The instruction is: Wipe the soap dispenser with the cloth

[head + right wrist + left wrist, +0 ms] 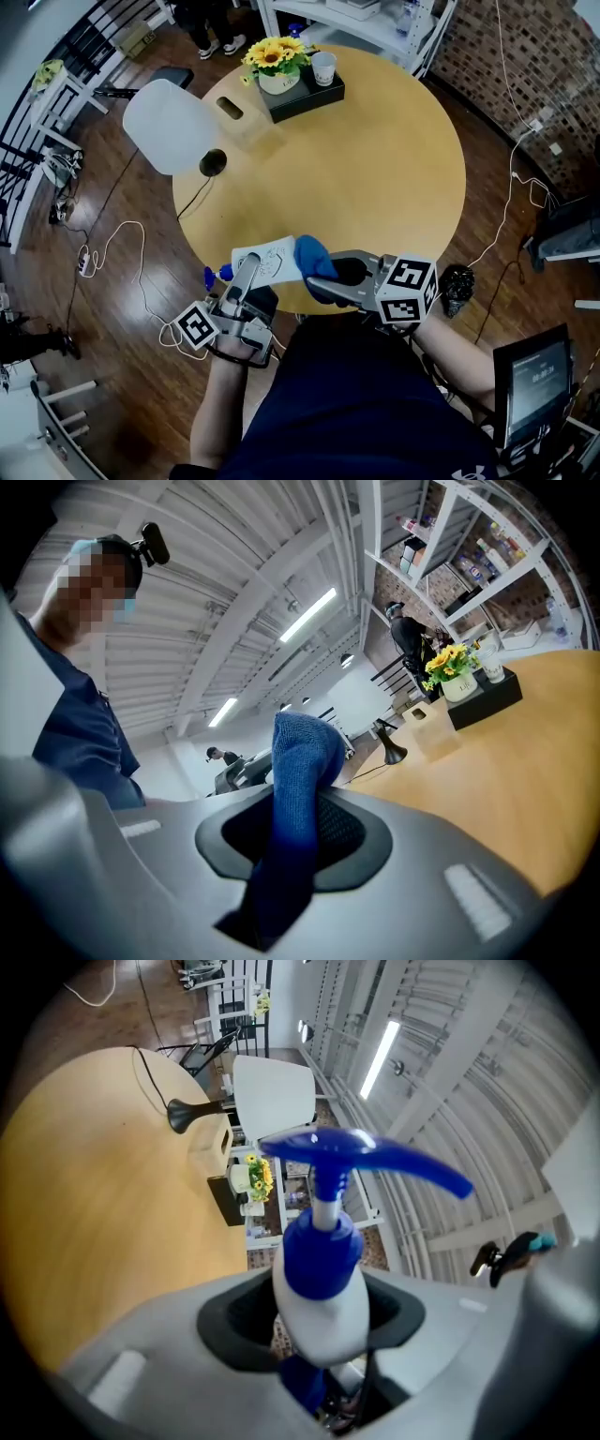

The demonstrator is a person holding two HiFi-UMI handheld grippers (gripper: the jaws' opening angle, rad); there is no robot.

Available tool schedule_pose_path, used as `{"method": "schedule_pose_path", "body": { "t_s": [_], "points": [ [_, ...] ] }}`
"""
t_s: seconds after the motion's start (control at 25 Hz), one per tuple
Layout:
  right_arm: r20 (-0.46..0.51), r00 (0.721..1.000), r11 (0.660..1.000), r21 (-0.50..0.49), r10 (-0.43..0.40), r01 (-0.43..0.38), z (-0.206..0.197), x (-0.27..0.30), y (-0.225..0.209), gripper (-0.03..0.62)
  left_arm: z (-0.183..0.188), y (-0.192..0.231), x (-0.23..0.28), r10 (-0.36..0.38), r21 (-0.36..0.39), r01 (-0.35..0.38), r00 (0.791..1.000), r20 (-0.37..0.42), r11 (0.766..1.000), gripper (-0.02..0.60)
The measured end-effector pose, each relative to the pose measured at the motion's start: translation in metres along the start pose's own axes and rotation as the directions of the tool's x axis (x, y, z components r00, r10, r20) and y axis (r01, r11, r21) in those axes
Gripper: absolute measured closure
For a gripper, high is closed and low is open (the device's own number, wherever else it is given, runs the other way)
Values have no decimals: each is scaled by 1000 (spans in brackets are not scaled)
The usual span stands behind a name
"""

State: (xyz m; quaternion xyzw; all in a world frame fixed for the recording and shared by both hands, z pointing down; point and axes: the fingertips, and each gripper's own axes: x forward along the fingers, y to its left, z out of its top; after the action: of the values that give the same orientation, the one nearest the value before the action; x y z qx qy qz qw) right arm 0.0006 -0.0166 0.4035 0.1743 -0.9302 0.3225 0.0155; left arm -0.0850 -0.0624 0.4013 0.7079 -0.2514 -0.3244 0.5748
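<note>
The soap dispenser [266, 262], a white bottle with a blue pump, lies tilted in the air over the table's near edge, and my left gripper [246, 274] is shut on its body. In the left gripper view the bottle [323, 1302] fills the gap between the jaws, with its pump head [367, 1154] pointing away. My right gripper [325, 277] is shut on the blue cloth [313, 256], whose bunched end sits against the right end of the bottle. In the right gripper view the cloth [302, 780] stands up between the jaws.
The round wooden table [375, 159] carries a black tray [330, 94] with a pot of yellow flowers [274, 54] and a cup [323, 67], a small wooden box [230, 109] and a black lamp-like object [213, 162]. A white chair [169, 127] stands at the left. Cables lie on the floor.
</note>
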Motion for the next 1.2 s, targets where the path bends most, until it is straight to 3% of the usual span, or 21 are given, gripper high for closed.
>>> {"method": "schedule_pose_path", "body": {
  "t_s": [0.28,0.4,0.56,0.8,0.96,1.04,1.12,1.16,1.2],
  "points": [
    [86,996,999,-8,-38,38,38,-2,-19,497,-26,-1,1,-17,-13,16,997,-76,1000,373],
    [114,991,997,50,-72,66,46,-6,-40,497,-37,-5,2,-29,-21,27,995,-95,999,373],
    [97,992,992,106,-79,69,28,-11,-44,497,-35,-2,2,-5,-18,4,997,-75,1000,373],
    [27,999,984,178,-39,34,-23,-3,-20,497,-8,13,2,57,-7,-56,998,40,998,373],
    [15,999,982,189,-33,29,-36,-4,-14,497,-6,23,1,89,12,-89,995,43,996,373],
    [19,998,979,196,-61,56,-36,-8,-26,497,-12,27,5,112,62,-113,994,19,992,373],
    [10,988,960,236,-154,147,-41,-16,-54,497,-20,43,9,189,178,-182,982,-24,967,373],
    [-14,973,939,258,-230,226,-47,-23,-75,497,-24,58,10,261,272,-238,964,-48,932,373],
    [-53,947,908,270,-317,320,-55,-32,-99,497,-26,75,10,347,386,-298,936,-62,873,373]
  ]
}}
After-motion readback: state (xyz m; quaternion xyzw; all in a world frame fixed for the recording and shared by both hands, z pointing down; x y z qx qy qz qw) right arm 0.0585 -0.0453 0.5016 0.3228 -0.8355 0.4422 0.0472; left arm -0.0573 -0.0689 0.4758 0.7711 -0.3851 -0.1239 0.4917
